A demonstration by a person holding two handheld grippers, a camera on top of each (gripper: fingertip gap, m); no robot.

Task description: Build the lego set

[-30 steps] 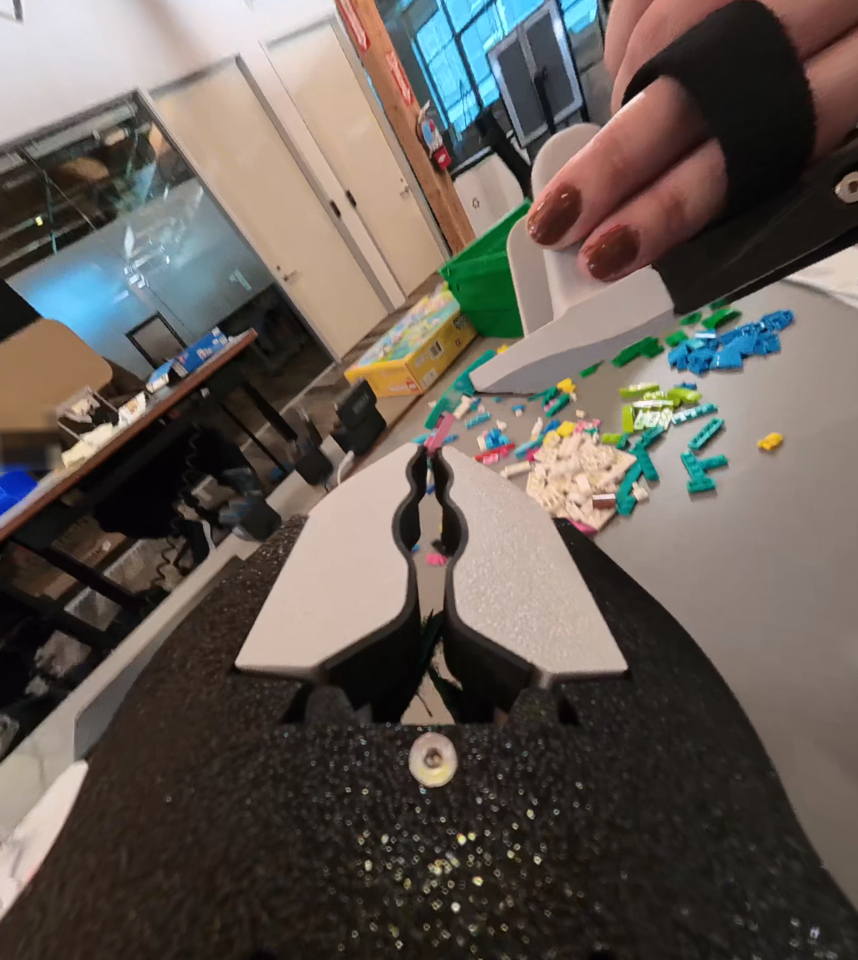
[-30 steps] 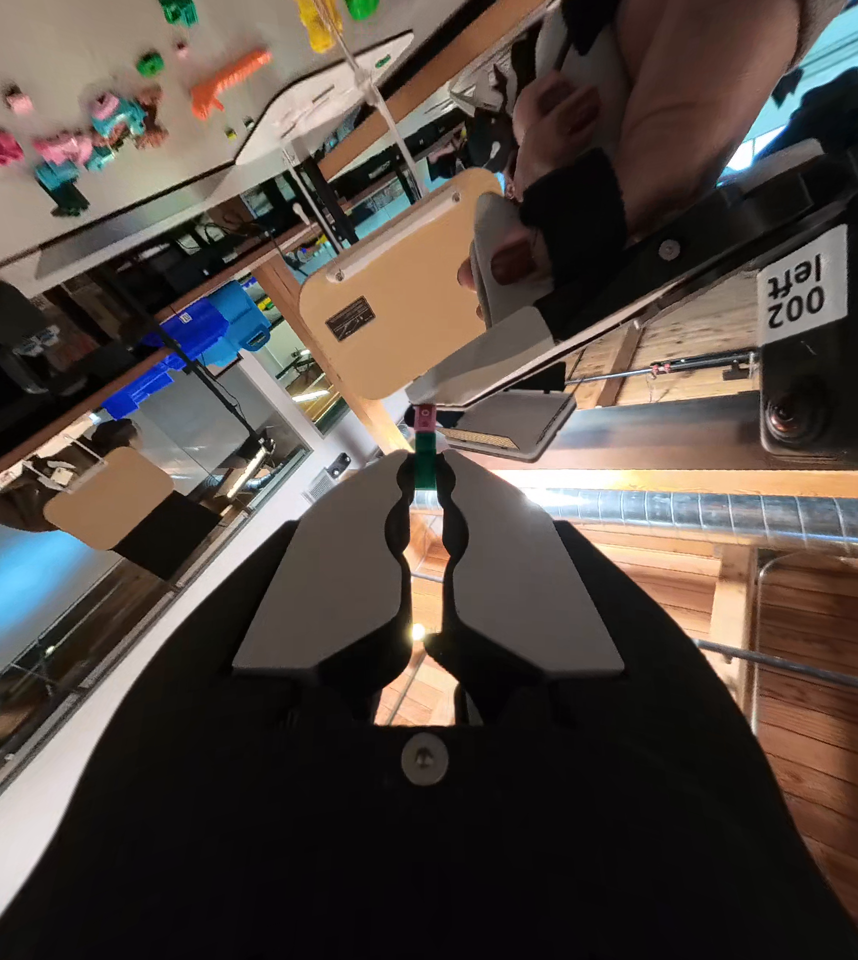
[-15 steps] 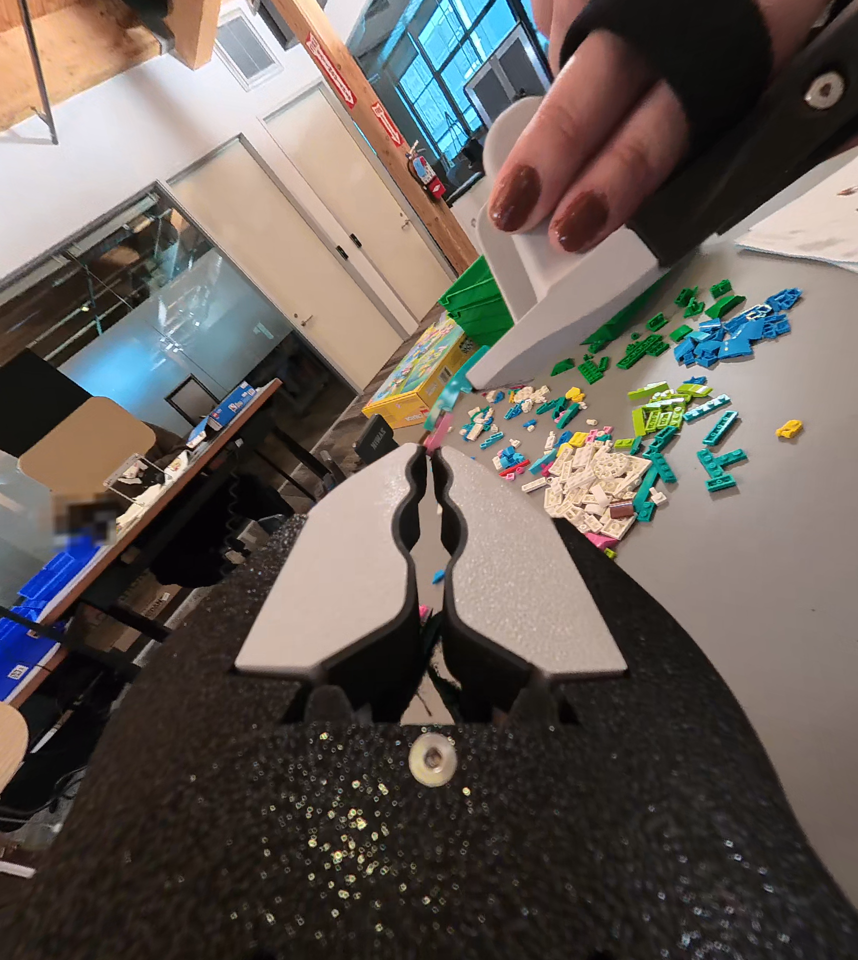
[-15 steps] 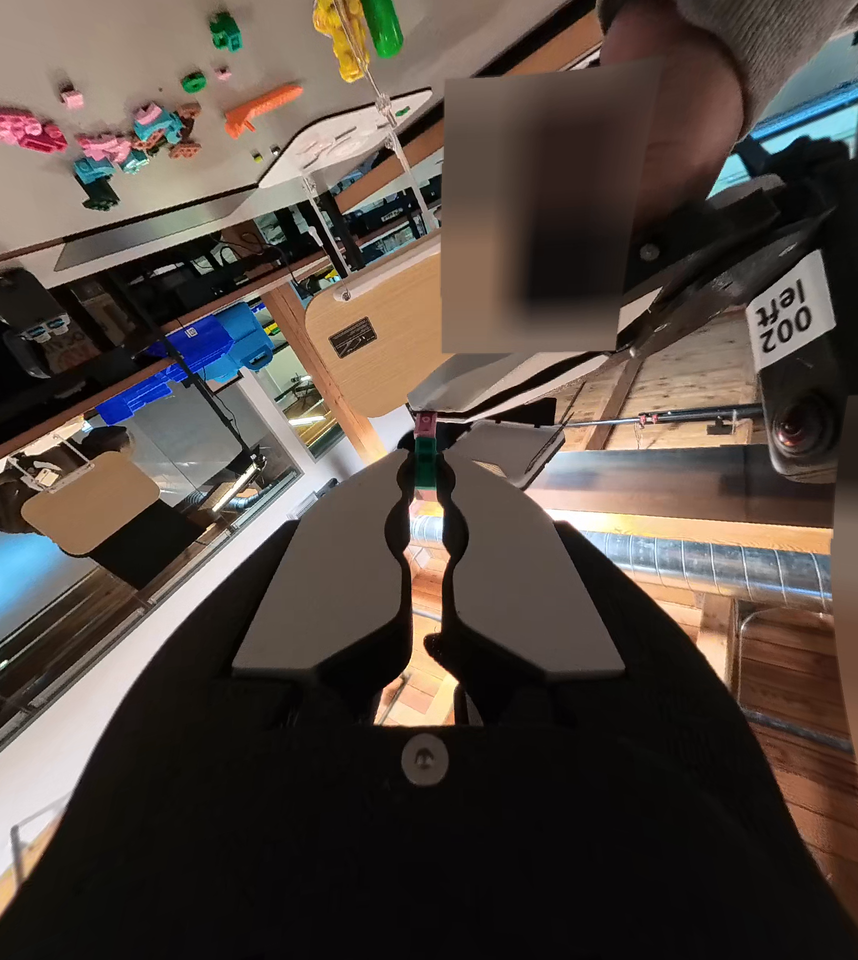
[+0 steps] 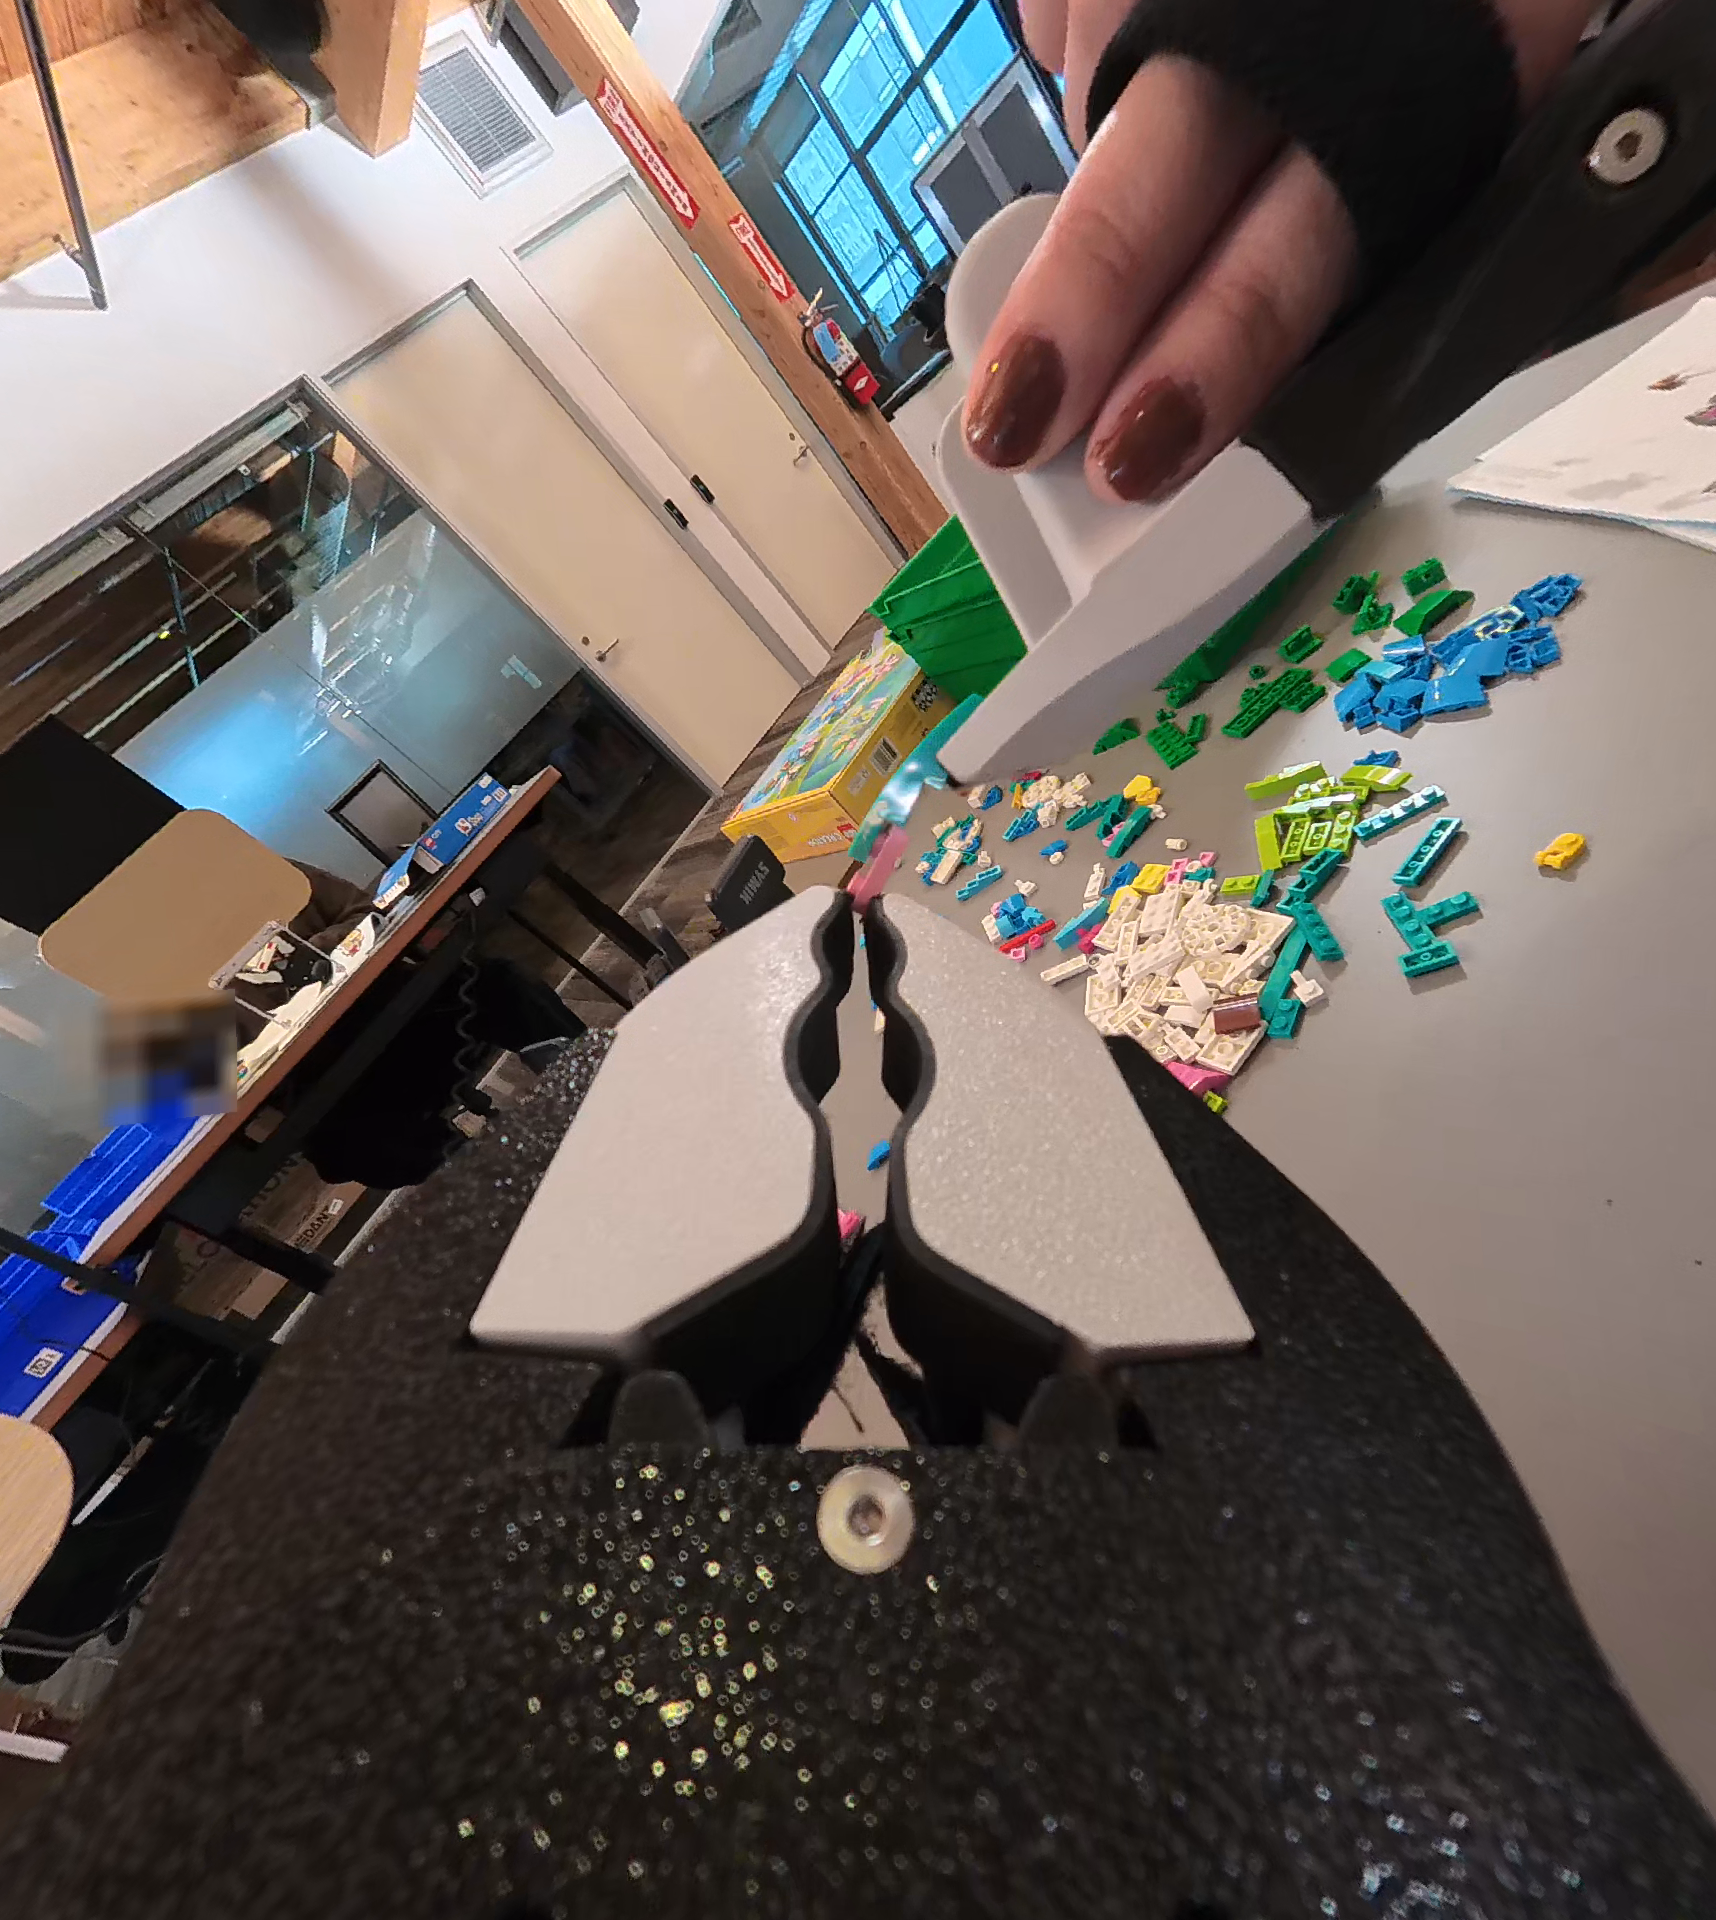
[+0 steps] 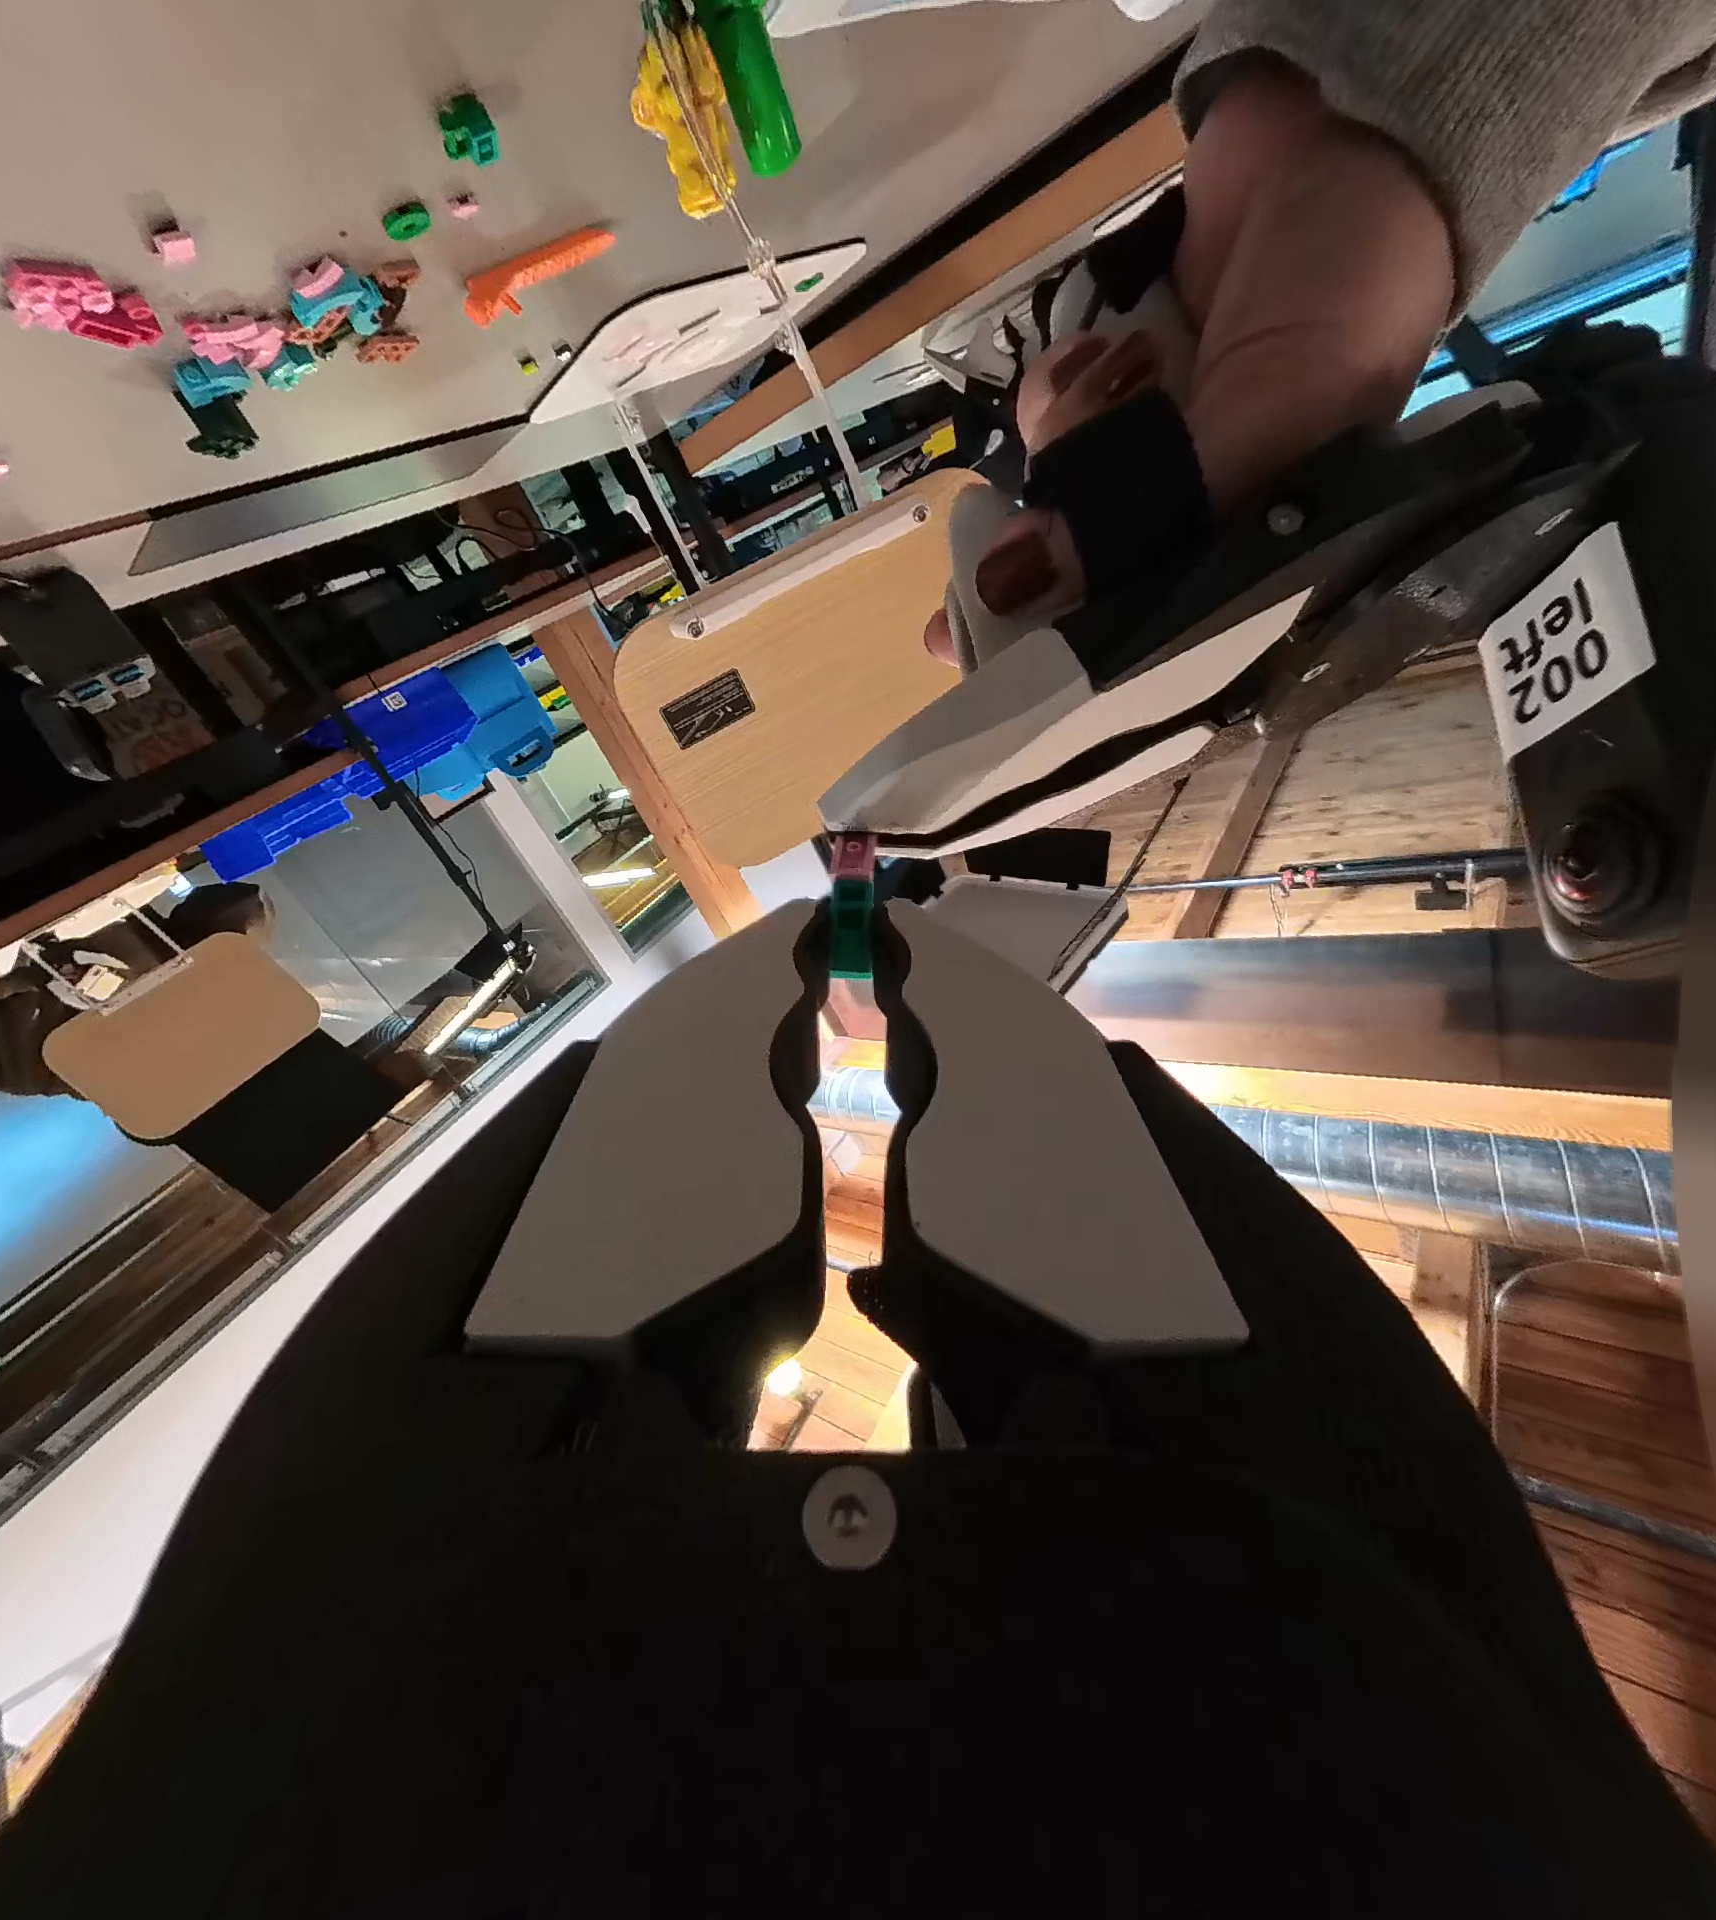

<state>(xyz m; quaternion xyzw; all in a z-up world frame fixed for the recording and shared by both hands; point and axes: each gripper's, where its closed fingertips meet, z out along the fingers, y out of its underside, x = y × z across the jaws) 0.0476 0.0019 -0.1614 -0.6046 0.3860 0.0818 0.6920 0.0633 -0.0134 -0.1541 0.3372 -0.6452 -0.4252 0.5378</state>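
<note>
Pink brick (image 5: 880, 865) pinched in left gripper (image 5: 864, 914), teal brick (image 6: 849, 930) in right gripper (image 6: 851, 935), joined above tabletop (image 5: 1560, 1039); best squeezed straight, piles at two o'clock.

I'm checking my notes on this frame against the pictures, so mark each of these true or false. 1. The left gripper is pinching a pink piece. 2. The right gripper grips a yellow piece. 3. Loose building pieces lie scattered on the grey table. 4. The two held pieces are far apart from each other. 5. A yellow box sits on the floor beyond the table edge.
1. True: the left gripper is closed on a pink piece at its tips.
2. False: the right gripper grips a teal-green piece.
3. True: white, teal, blue and green pieces lie on the grey table.
4. False: they meet end to end between the two grippers.
5. True: the yellow box is there.
</note>
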